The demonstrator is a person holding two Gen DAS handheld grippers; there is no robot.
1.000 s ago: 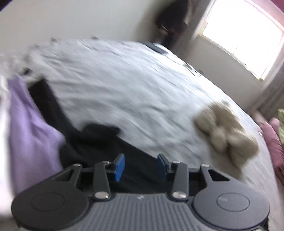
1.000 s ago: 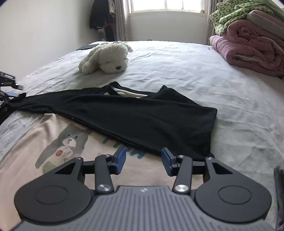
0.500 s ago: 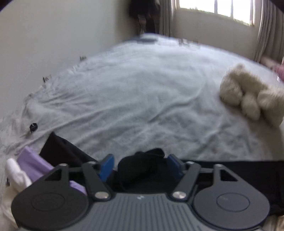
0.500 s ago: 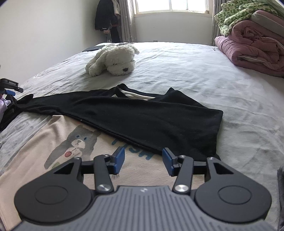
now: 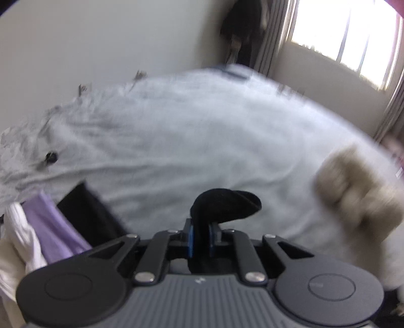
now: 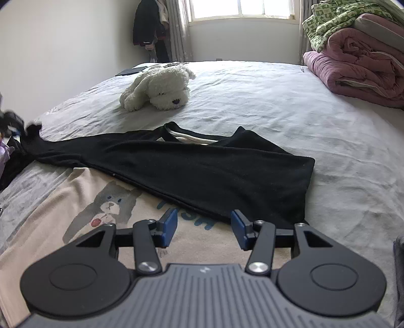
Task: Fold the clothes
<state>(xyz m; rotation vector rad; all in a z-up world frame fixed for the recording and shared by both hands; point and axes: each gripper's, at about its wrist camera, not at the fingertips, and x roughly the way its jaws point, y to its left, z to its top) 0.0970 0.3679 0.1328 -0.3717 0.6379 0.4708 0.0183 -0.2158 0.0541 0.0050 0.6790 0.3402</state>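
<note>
Closing on a bunched end of the long black knit garment (image 5: 224, 204), the left gripper (image 5: 200, 238) is pinching it between blue pads. The right gripper (image 6: 204, 228) is hovering with jaws apart and empty, the garment's hem lying just ahead on the grey bedsheet (image 6: 277, 101).

Black long-sleeved top (image 6: 202, 166) with cream inner collar; beige T-shirt (image 6: 75, 209) printed with a grey cat and teal lettering; pale grey bedsheet (image 6: 277, 101); cream-white plush dog (image 6: 156, 88); pink quilt (image 6: 358, 73); green-patterned blanket (image 6: 328, 22); lilac garment (image 5: 53, 227); blue gripper pads (image 6: 169, 224).
</note>
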